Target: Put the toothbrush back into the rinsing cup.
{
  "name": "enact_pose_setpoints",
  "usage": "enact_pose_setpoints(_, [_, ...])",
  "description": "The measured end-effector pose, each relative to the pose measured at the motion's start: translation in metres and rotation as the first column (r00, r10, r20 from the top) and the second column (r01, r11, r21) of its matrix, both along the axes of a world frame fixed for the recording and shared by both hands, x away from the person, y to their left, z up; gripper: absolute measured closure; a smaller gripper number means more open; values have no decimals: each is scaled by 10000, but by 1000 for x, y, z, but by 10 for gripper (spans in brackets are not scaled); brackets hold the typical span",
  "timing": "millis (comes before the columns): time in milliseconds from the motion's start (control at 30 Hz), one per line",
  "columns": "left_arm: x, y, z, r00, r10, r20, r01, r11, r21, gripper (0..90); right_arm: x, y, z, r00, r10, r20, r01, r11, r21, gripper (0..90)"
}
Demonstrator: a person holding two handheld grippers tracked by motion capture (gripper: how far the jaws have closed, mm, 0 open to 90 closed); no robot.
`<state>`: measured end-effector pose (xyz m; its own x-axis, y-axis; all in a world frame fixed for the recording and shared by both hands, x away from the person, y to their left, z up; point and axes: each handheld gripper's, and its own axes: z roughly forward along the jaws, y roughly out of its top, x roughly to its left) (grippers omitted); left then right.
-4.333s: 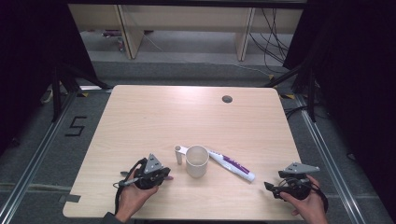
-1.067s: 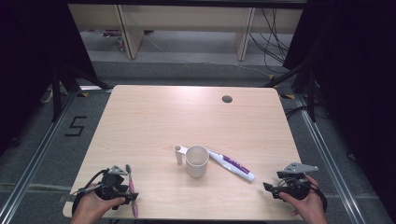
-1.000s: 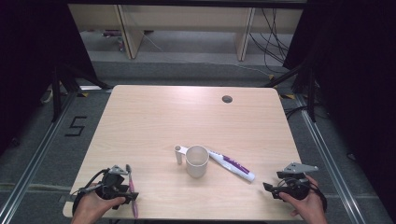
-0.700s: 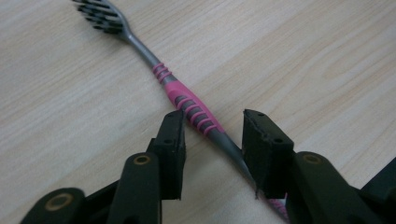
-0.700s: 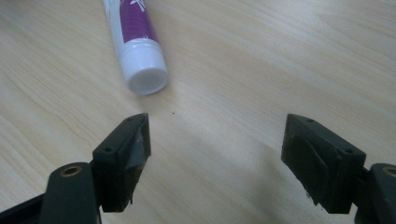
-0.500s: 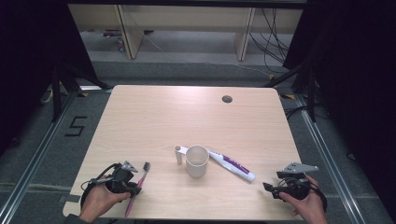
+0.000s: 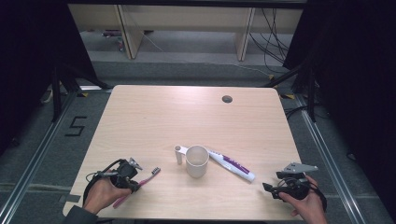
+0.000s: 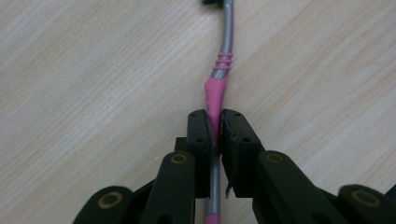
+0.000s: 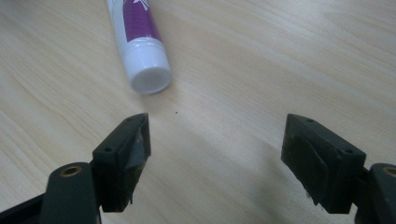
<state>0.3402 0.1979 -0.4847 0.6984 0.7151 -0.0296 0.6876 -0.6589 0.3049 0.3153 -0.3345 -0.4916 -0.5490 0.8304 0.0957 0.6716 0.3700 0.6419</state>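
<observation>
From the high view, the left gripper (image 7: 133, 175) pinches a pink toothbrush (image 7: 150, 174) low over the tabletop (image 7: 154, 116), near a white cup (image 7: 196, 161) with toothpaste (image 7: 232, 164) beside it. In the left gripper view, the jaws are clamped on the brush handle (image 8: 215, 100). In the right gripper view, the jaws are spread, empty, just short of the toothpaste cap (image 9: 148, 74). Likely the brush is picked; placing it in the cup remains.

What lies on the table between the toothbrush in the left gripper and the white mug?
Nothing visible. The left gripper holds the toothbrush, and bare table separates it from the mug.
</observation>
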Motion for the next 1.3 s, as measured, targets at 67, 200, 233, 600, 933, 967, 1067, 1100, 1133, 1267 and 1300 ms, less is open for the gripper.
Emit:
enact_pose_setpoints(67, [2,-3,1,9997,-128,-218,134,9995,271,814,0,0,0,10000,17,-2,-17,10000,-3,246])
enact_pose_setpoints(200, [6,-7,2,9982,-306,-511,333,9980,534,817,0,0,0,10000,36,27,-36,10000,-1,246])
enact_pose_setpoints(233, [7,-8,2,9979,-317,-561,349,9977,575,817,0,-1,0,10000,33,46,-33,10000,-49,246])
enact_pose_setpoints(600, [12,-15,3,9933,-630,-965,736,9911,1109,823,1,0,-2,9997,172,171,-170,9998,-101,246])
enact_pose_setpoints(933, [14,-21,4,9881,-1023,-1150,1194,9810,1531,828,2,-1,-2,9995,237,203,-234,9995,-191,246])
enact_pose_setpoints(967, [14,-21,4,9881,-1023,-1150,1194,9810,1531,828,2,-1,-2,9995,237,203,-234,9995,-191,246])
enact_pose_setpoints(1067, [13,-22,4,9863,-1162,-1169,1345,9773,1636,829,2,-1,-2,9995,242,204,-237,9995,-202,246])
enact_pose_setpoints(1100, [12,-23,4,9873,-1130,-1121,1299,9789,1575,829,2,-1,-2,9995,241,201,-237,9995,-200,246])
enact_pose_setpoints(1133, [12,-23,4,9877,-1158,-1055,1315,9788,1568,829,2,-1,-2,9995,242,202,-238,9995,-203,246])
enact_pose_setpoints(1267, [11,-19,6,9890,-1182,-892,1297,9822,1356,829,1,0,-2,9998,138,133,-137,9999,-75,246])
enact_pose_setpoints(1300, [11,-18,7,9907,-1122,-772,1212,9848,1244,830,2,-2,-1,9995,255,176,-252,9995,-166,246])
